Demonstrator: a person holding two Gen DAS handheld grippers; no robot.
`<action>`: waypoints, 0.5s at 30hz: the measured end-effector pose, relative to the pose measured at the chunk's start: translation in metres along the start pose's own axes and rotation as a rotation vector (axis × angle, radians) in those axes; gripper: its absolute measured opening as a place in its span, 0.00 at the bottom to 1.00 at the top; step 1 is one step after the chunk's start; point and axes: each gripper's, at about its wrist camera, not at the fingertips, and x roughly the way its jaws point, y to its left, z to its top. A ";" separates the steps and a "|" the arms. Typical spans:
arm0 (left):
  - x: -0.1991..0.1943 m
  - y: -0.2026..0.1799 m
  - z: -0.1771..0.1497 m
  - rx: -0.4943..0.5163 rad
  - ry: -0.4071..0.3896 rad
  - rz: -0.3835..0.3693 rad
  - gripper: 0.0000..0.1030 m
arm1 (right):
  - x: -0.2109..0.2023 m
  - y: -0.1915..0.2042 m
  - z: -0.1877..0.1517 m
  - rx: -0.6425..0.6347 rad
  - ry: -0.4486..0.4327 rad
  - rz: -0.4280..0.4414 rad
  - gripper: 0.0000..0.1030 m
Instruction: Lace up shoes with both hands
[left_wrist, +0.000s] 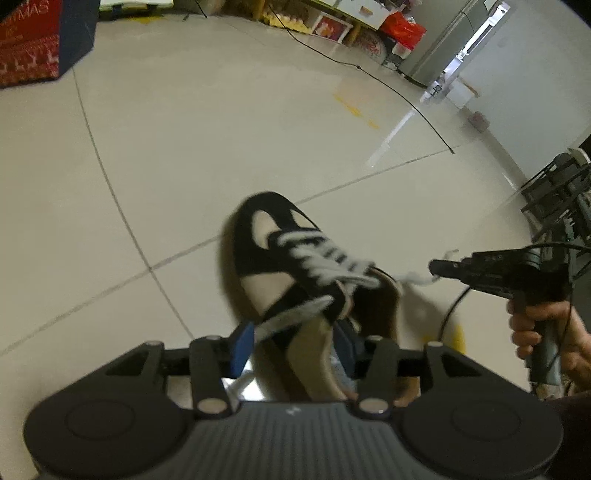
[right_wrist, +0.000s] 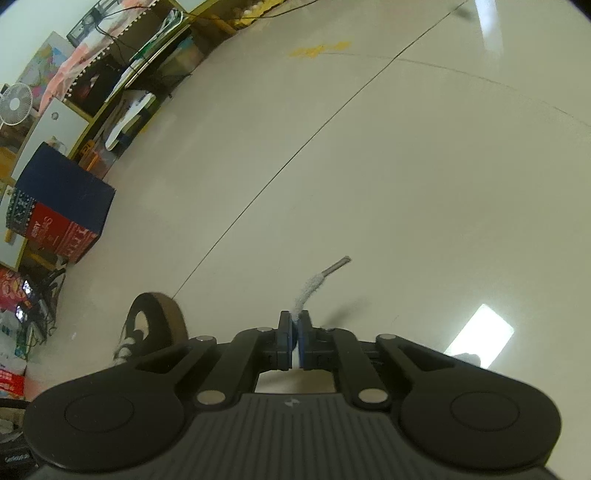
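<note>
Left gripper (left_wrist: 295, 341) jaws stand apart around the shoe's (left_wrist: 291, 266) heel; right gripper (right_wrist: 294, 341) jaws pinch the white lace (right_wrist: 308, 290) near its tip.

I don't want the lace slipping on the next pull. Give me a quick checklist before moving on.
1. Right gripper pinched on the lace end: ok, pads closed on it, aglet tip sticking out.
2. Left gripper gripping the other lace end: not ok, jaws wide apart, lace not pressed.
3. Shoe steady on the floor: cannot tell, picture blurred.
4. Lower eyelets already laced: ok, crossings visible.
5. Lace taut between shoe and right gripper: cannot tell.
</note>
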 end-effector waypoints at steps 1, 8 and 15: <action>0.000 -0.003 0.001 0.044 -0.004 0.016 0.46 | -0.001 0.001 -0.001 0.001 0.001 -0.003 0.07; 0.018 -0.032 0.000 0.450 0.033 0.125 0.45 | -0.003 0.012 -0.005 -0.012 0.016 -0.009 0.39; 0.034 -0.037 -0.003 0.500 0.060 0.144 0.41 | 0.011 0.026 -0.017 0.084 0.148 0.156 0.39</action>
